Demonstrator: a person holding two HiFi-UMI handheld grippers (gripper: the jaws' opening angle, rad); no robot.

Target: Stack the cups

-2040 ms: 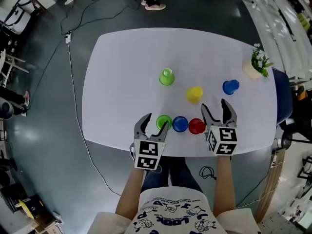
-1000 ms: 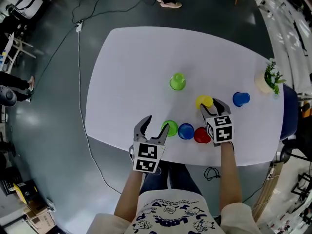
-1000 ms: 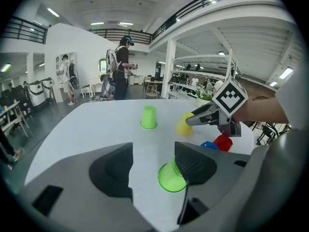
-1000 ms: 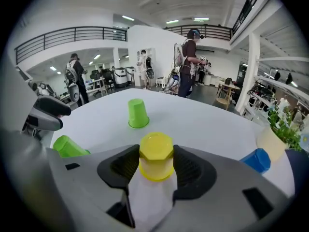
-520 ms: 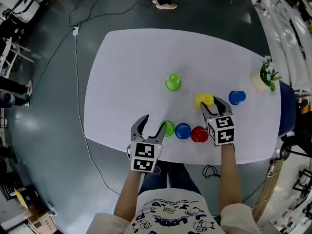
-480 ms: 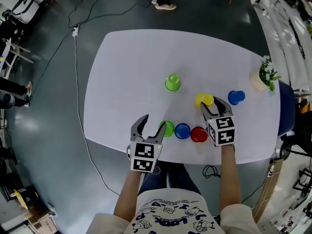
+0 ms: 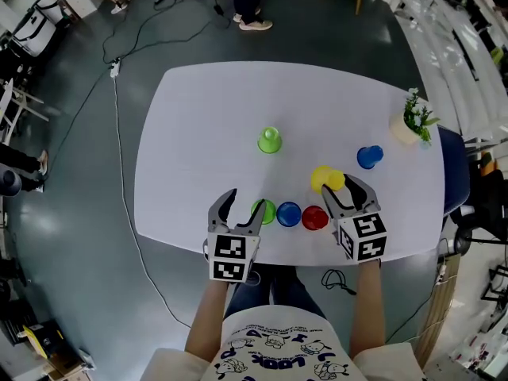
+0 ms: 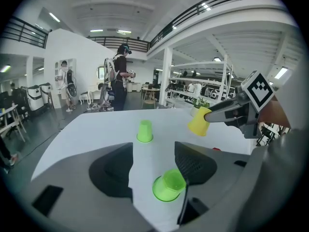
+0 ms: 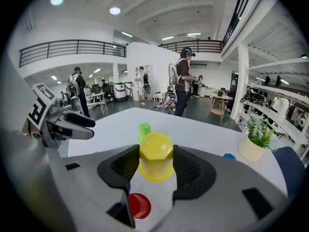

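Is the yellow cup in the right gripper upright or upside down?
Upside down: the yellow cup shows its closed base on top and wider rim below, clamped in the right gripper.

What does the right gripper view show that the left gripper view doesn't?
Only the right gripper view: its pads pressing both sides of the yellow cup, and the blue cup beyond. Only the left gripper view: the near green cup on the white table, between the left gripper's parted jaws. Both: the yellow cup held by the right gripper, and the far green cup.
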